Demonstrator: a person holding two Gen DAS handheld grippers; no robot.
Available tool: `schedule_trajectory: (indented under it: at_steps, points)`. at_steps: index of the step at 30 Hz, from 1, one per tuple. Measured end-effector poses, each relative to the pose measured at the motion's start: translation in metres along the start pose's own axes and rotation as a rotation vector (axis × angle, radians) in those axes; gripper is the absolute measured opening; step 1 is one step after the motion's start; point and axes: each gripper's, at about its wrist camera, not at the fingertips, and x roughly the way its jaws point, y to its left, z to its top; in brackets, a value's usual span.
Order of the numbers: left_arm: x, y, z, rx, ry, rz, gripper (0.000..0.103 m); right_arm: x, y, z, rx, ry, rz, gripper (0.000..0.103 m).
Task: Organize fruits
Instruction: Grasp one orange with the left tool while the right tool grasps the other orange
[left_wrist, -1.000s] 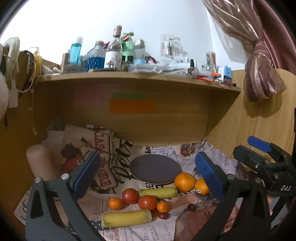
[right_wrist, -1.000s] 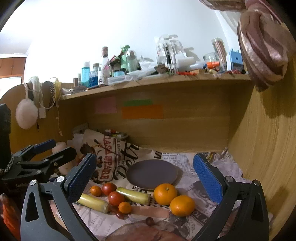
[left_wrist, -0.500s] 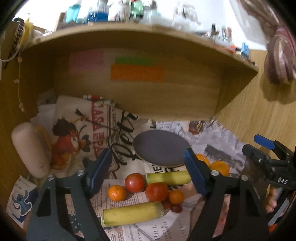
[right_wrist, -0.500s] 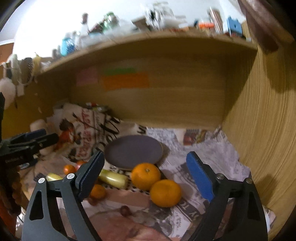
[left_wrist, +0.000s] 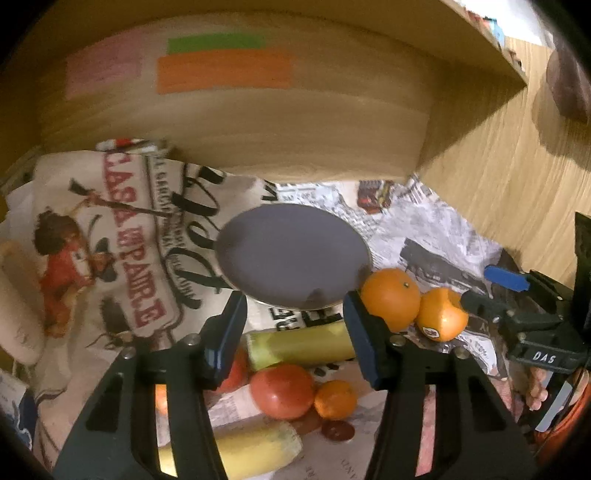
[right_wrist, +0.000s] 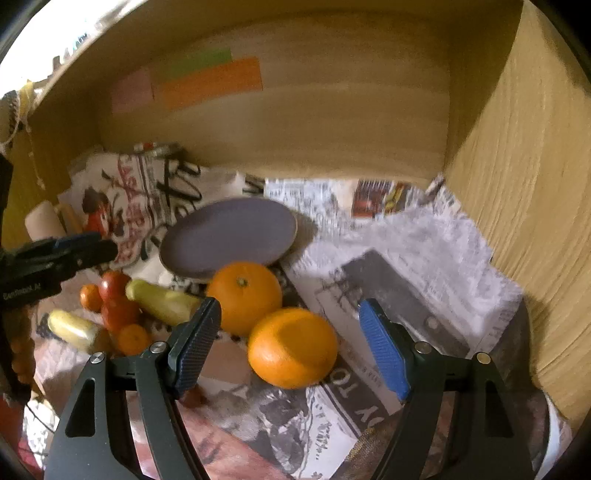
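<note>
A dark grey plate (left_wrist: 291, 258) lies empty on newspaper under the shelf; it also shows in the right wrist view (right_wrist: 229, 234). My left gripper (left_wrist: 295, 332) is open above a yellow banana piece (left_wrist: 299, 345), a red tomato (left_wrist: 282, 389) and a small tangerine (left_wrist: 335, 400). A second banana piece (left_wrist: 255, 448) lies nearer. My right gripper (right_wrist: 290, 345) is open around a large orange (right_wrist: 293, 347), not touching it. Another orange (right_wrist: 243, 295) sits just behind it. Both oranges (left_wrist: 391, 299) also show right of my left gripper.
A printed cloth (left_wrist: 122, 236) lies left of the plate, with a cream cylinder (left_wrist: 18, 314) at the far left. The wooden back wall (left_wrist: 258, 122) and right side wall (right_wrist: 524, 192) close in the space. Newspaper (right_wrist: 406, 266) covers the floor at right.
Both grippers have moved forward and down under the shelf, closer to the fruit. My right gripper now straddles the near orange. The shelf-top bottles have left the view.
</note>
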Motion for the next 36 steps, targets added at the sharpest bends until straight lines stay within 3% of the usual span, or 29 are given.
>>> schedule_trajectory:
  at_steps: [10,14,18,23,33,36]
  points:
    - [0.038,-0.023,0.008,0.04,0.109,-0.077,0.054,0.036,-0.007,-0.008,-0.001,0.161,0.061,0.075]
    - [0.05,-0.034,0.008,0.062,0.141,-0.1,0.055,0.048,-0.012,-0.012,0.01,0.208,0.071,0.066]
    - [0.061,-0.045,0.005,0.079,0.174,-0.12,0.067,0.042,-0.018,-0.01,0.031,0.204,0.084,0.065]
    - [0.072,-0.064,0.004,0.109,0.201,-0.131,0.072,0.031,-0.031,-0.01,0.065,0.184,0.062,0.065]
    - [0.102,-0.097,-0.003,0.151,0.232,-0.118,0.072,0.013,-0.053,-0.01,0.117,0.14,0.036,0.065]
    - [0.11,-0.104,-0.004,0.165,0.236,-0.079,0.072,0.011,-0.054,-0.009,0.121,0.13,0.043,0.065]
